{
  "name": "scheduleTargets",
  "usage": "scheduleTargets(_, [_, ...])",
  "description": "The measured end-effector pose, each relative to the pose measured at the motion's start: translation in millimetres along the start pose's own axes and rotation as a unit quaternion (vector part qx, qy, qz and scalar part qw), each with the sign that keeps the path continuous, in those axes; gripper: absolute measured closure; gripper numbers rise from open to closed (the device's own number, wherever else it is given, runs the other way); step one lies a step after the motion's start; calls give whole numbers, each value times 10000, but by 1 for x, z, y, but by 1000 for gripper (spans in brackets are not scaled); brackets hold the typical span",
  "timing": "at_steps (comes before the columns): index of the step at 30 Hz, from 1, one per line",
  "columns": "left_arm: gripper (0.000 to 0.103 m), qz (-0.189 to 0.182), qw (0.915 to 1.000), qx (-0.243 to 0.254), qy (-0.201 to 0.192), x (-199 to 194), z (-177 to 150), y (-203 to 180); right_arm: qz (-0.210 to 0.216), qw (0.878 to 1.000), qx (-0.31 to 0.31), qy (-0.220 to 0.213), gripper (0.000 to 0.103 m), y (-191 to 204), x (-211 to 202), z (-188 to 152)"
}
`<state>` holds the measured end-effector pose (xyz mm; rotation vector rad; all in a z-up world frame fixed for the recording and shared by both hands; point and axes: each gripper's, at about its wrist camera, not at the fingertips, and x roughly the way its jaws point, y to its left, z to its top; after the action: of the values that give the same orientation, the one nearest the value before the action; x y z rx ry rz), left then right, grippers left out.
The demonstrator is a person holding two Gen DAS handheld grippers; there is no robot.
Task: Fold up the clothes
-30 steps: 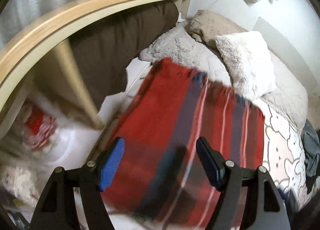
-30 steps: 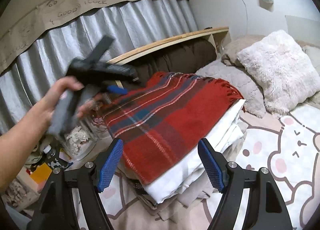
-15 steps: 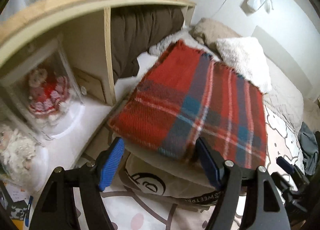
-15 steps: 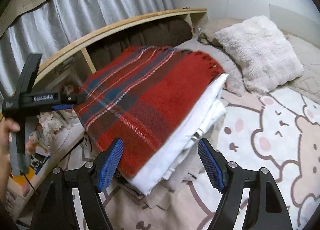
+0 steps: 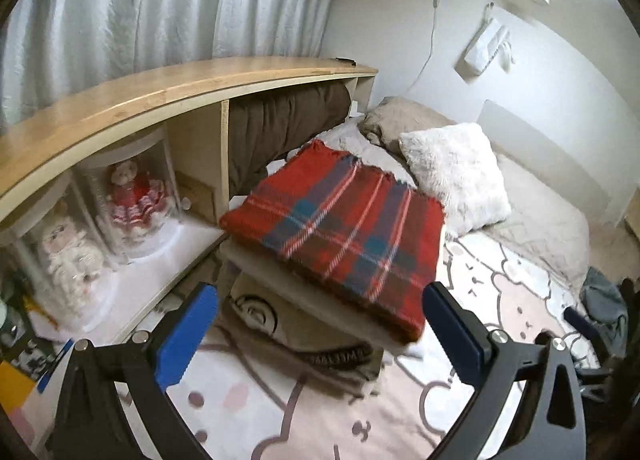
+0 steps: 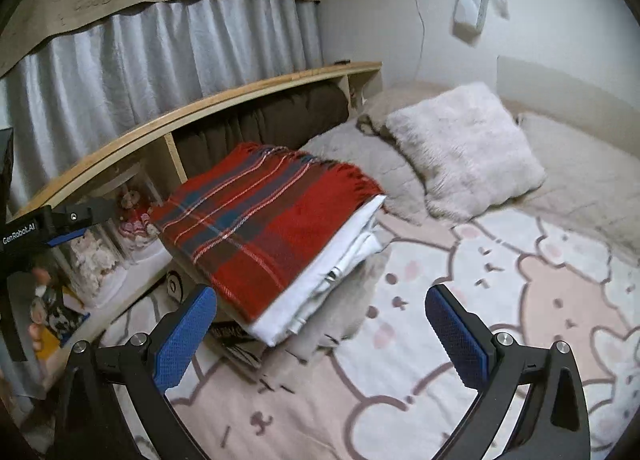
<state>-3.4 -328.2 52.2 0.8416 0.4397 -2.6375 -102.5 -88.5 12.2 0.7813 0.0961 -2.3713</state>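
Observation:
A folded red plaid cloth lies on top of a stack of folded clothes on the bed; it also shows in the right wrist view. Under it are a folded white garment and a beige one with a dark print. My left gripper is open and empty, held back from the near edge of the stack. My right gripper is open and empty, near the stack's right corner. The left gripper also shows at the left edge of the right wrist view.
A wooden shelf unit runs along the bed's left, with dolls in clear cases and a brown duvet. A white fluffy pillow and beige bedding lie behind. The bear-print sheet spreads right. Dark clothing lies far right.
Both grippers have pulled back from the stack. The left gripper has drawn back and up from over the plaid cloth, so the shelf and curtain now show. The stack has not moved.

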Motion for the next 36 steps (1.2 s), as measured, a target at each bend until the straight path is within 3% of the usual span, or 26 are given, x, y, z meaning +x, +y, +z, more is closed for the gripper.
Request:
scheduleTargets(11, [0,-212,9997,49,-65,-44,-58,-44,-484,9987,-149,-101,0,-36,-76,-26])
scheduleTargets(16, [0,-103,9996,207,-170,-58,-79,-64,-825,9959,-347,-153,0,-51,-102,-40])
scheduleTargets(28, [0,104,9965,655,-514,-87,-106,-110,-892,9952,-237,-313,0,-75,-149,-57])
scheduleTargets(36, [0,134,9955,624,-696,-109,-112,-128,-997,9943,-78,-369,0,-96,-170,-73])
